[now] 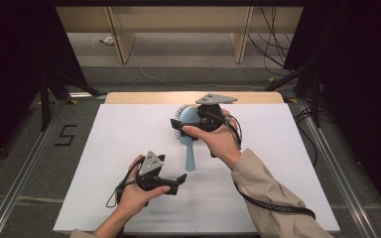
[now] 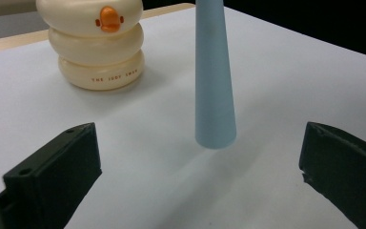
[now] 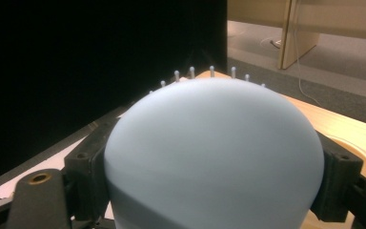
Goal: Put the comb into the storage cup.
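Observation:
A light blue hairbrush (image 1: 190,148) hangs over the middle of the white board (image 1: 129,134), its handle pointing toward the person. My right gripper (image 1: 183,122) is shut on the brush's round head (image 3: 214,152), one jaw on each side, with the bristle tips showing past its top edge. My left gripper (image 1: 171,169) is open near the front of the board, nothing between its jaws. In the left gripper view (image 2: 202,160) the handle's end (image 2: 214,95) floats just above the board between and beyond the jaws. A cream stacked-ring duck toy (image 2: 96,45) stands behind it.
The white board lies on a wooden table whose far edge (image 1: 193,97) shows. Black frame posts (image 1: 44,99) and floor rails (image 1: 25,163) flank the table. Wooden furniture legs (image 1: 121,42) and cables (image 1: 273,44) lie beyond.

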The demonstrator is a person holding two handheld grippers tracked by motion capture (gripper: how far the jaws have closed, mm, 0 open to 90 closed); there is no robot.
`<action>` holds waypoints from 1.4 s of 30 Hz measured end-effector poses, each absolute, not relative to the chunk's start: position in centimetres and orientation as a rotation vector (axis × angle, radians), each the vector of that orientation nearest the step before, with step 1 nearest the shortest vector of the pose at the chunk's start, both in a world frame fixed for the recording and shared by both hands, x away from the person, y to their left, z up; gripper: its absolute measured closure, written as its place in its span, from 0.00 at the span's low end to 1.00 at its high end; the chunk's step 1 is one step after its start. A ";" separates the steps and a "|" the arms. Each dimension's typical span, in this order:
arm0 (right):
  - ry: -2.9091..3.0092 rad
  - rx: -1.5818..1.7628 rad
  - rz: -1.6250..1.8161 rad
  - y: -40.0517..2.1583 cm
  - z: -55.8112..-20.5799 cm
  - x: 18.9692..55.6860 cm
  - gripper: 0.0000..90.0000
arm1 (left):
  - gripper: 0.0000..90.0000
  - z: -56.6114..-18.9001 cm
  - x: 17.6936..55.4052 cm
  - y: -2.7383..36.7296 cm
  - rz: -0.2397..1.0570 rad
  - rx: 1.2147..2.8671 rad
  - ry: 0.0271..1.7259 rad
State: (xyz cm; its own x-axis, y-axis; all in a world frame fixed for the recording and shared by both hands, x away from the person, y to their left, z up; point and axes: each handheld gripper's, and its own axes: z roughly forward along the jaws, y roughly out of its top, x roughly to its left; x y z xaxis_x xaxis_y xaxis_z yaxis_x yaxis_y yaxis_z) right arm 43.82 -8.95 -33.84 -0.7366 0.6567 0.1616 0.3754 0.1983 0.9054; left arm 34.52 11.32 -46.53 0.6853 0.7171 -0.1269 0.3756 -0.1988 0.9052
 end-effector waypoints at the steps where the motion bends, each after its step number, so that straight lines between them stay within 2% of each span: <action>1: 2.211 0.983 1.552 -9.0 -33.8 43.8 0.23 | 0.00 -46.6 34.5 11.5 0.398 1.815 0.867; 24: 2.170 1.003 1.558 -10.0 -33.6 44.5 0.23 | 0.00 -46.6 34.1 14.4 0.465 1.806 0.890; 42: 2.081 1.035 1.572 -11.3 -33.2 45.4 0.23 | 0.00 -46.7 34.3 14.7 0.476 1.806 0.899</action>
